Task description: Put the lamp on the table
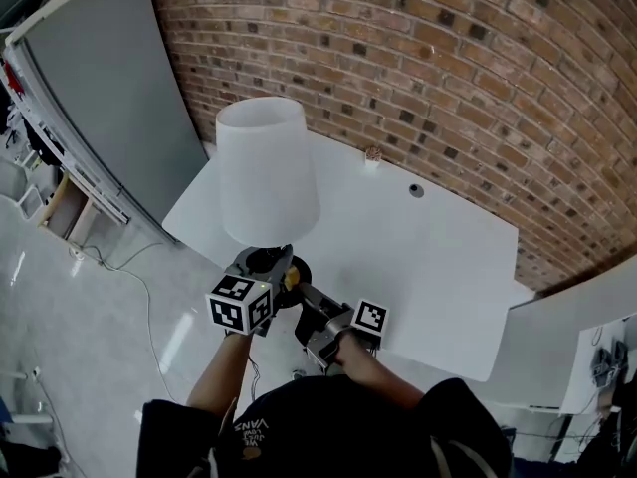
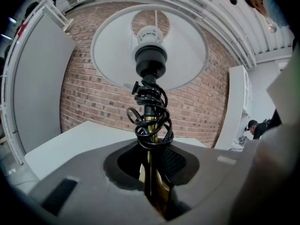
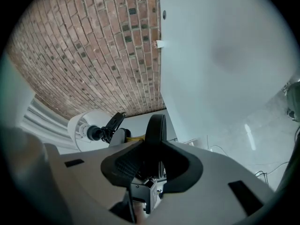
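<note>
Your left claw (image 2: 154, 172) pinches the lamp (image 1: 267, 172) by its brass stem (image 2: 151, 142), and your right claw (image 3: 149, 168) clamps its black base (image 3: 157, 130). You hold it upright at the white tabletop's (image 1: 428, 267) near edge.

Lamp (image 1: 267, 172) seemingly over the table's (image 1: 438, 257) near left edge, brick wall (image 1: 448, 58) behind the table.

**Grey shells, black top**

The left gripper (image 1: 267, 265) and right gripper (image 1: 311, 302) have matt grey shells with dark rectangular slots and black ribbed pads (image 2: 174, 162). Each carries a cube (image 1: 239, 304) of black-and-white square markers. The person wears a black short-sleeved top (image 1: 398, 431) with pale lettering at the collar
</note>
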### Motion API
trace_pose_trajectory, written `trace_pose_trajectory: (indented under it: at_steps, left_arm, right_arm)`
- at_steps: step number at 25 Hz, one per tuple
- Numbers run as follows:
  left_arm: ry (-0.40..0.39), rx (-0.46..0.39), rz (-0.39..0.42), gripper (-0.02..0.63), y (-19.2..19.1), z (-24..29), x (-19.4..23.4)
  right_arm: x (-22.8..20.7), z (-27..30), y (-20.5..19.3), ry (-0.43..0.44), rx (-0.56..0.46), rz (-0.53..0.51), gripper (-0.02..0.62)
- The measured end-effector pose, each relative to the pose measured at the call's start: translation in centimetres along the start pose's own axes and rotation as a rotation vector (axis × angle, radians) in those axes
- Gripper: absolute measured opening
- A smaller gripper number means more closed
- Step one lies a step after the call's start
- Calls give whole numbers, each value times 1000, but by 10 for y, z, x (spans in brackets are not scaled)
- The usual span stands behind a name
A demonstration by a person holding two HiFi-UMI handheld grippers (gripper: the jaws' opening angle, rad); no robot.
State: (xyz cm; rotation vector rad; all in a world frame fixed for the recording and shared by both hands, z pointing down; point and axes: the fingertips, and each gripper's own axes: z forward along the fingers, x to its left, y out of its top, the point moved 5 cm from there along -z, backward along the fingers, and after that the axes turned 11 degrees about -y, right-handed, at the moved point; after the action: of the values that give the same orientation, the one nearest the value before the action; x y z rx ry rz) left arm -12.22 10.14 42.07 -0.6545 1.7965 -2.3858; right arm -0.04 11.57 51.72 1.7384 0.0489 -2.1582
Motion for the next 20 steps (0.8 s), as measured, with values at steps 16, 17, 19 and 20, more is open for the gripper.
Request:
trace_pose_trajectory:
  at_steps: [16,17,19,20]
  left_arm:
    - [-47,44,-8,78,54,128,96]
    - [-59,51,-6,78,55,135,102]
    - [-87,59,0,78,59,149,117]
    - [-102,64,1,78,60,156,124]
  right_arm:
    - [45,83,130,26,-55,-46,112]
    - [45,89,135,23,-68,-42,112]
    - [48,102,147,21,-101,-44,114]
    - [49,108,153,22,-118,-47,115]
